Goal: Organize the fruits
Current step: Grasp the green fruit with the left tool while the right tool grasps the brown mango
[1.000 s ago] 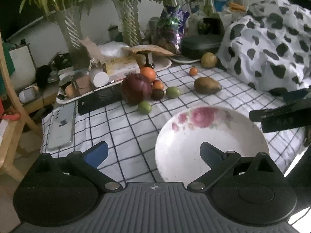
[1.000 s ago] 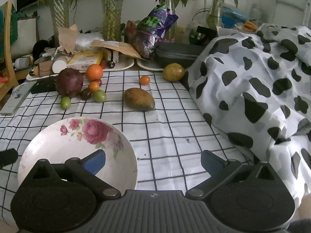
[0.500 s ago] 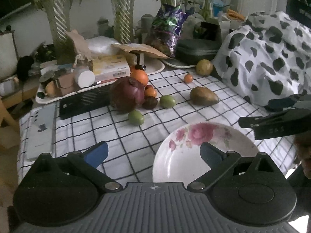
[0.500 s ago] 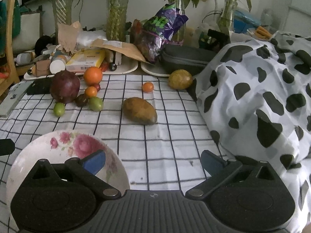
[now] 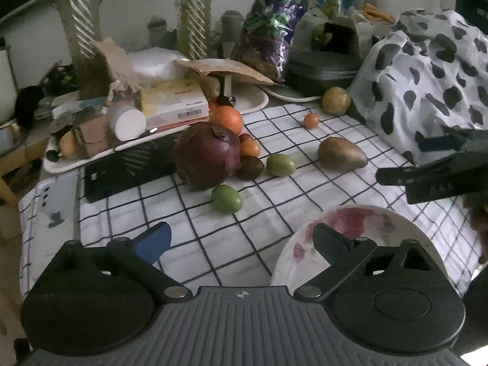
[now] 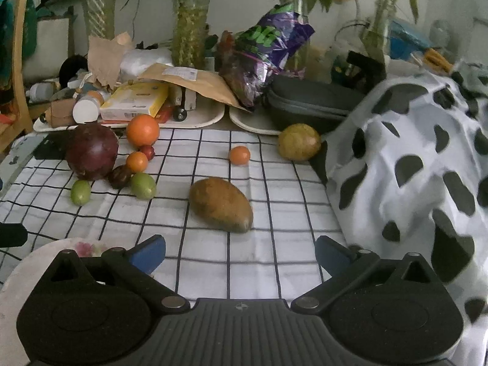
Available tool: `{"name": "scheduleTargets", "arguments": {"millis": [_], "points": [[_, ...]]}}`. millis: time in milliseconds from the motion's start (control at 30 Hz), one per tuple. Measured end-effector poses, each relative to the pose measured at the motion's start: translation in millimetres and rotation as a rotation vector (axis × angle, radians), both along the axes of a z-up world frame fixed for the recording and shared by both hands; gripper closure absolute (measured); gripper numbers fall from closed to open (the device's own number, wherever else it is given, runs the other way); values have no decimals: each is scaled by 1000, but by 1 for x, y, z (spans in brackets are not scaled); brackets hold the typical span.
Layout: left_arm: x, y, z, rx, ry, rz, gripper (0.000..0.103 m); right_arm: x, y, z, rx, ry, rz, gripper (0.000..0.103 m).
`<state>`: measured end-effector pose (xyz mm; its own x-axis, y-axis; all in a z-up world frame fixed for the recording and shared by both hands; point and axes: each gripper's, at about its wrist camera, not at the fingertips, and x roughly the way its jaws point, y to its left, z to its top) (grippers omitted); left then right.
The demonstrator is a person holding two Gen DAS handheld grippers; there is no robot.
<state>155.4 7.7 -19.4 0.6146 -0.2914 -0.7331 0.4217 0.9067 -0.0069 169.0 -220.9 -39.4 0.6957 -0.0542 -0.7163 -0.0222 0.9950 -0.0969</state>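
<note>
Fruits lie on a checked cloth: a big dark red fruit, an orange, two green fruits, a brown oval fruit, a small orange fruit and a yellow round fruit. A white flowered plate sits empty at the front. My left gripper is open and empty, short of the nearest green fruit. My right gripper is open and empty, just short of the brown oval fruit; it also shows in the left wrist view.
White trays with boxes, a paper bag, a purple foil bag and a black case line the back, below plant vases. A cow-print cloth covers the right side. A phone and a black slab lie at left.
Both grippers moved forward toward the fruits and stayed open. The plate has slid down and back in both views. The left view has swung to the left.
</note>
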Motion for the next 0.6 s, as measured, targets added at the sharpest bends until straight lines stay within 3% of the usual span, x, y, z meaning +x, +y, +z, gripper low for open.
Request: {"name": "scheduleTargets", "arguments": {"millis": [67, 167, 267, 367, 467, 600], "points": [[10, -1, -5, 2, 30, -7, 25, 4, 0, 0, -7, 1, 8, 0], [24, -1, -13, -7, 65, -1, 28, 15, 2, -2, -25, -2, 31, 0], [38, -2, -18, -31, 95, -7, 45, 28, 3, -4, -25, 6, 64, 0], [52, -3, -24, -50, 127, 1, 49, 35, 1, -6, -3, 20, 73, 0], [62, -6, -30, -46, 146, 9, 61, 41, 1, -8, 8, 27, 84, 0], [71, -10, -35, -35, 146, 19, 62, 50, 0, -9, -6, 31, 105, 0]]}}
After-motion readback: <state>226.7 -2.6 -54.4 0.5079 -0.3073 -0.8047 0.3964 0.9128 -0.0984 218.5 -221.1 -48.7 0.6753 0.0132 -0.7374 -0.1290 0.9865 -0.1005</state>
